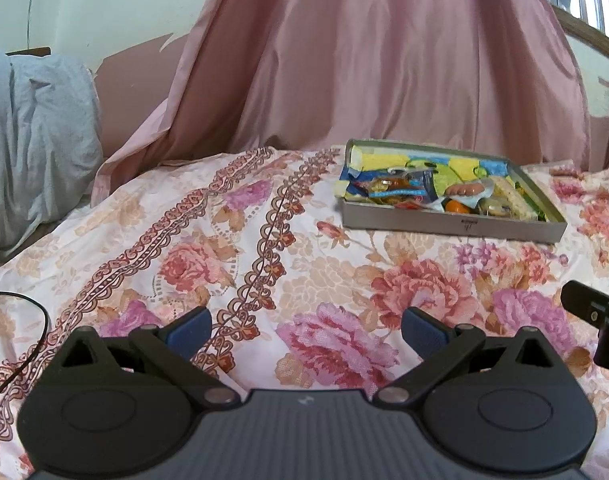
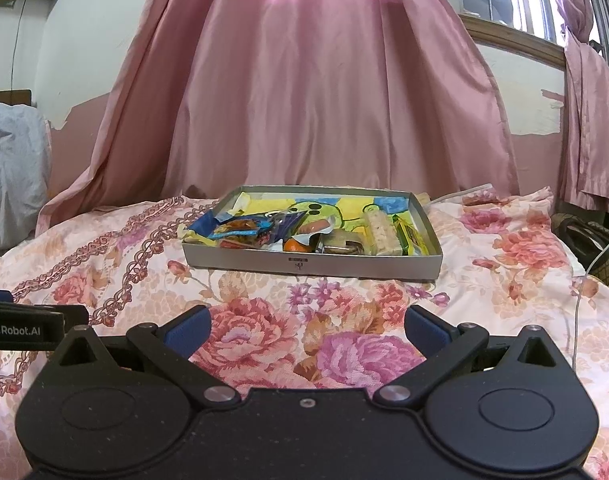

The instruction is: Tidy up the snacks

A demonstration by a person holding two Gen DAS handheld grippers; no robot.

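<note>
A shallow grey box (image 1: 452, 226) (image 2: 304, 266) with a colourful cartoon lining lies on the floral bedspread, holding several wrapped snacks: blue packets (image 1: 400, 190) (image 2: 240, 230), a sausage (image 1: 464, 189) (image 2: 314, 226), an orange piece (image 1: 456, 206) (image 2: 294, 245), a pale rice bar (image 2: 378, 230) and a green bar (image 2: 408, 236). My left gripper (image 1: 306, 330) stands open and holds nothing, well short of the box and to its left. My right gripper (image 2: 307, 330) is open too, straight in front of the box. Part of the right gripper's body (image 1: 596, 320) shows at the left view's right edge.
A pink curtain (image 2: 304, 100) hangs behind the bed. A grey pillow (image 1: 32, 140) lies far left. A black cable (image 1: 32, 344) crosses the bedspread at the left. A dark bag (image 2: 580, 236) and a white cord (image 2: 584, 280) sit off the bed's right side.
</note>
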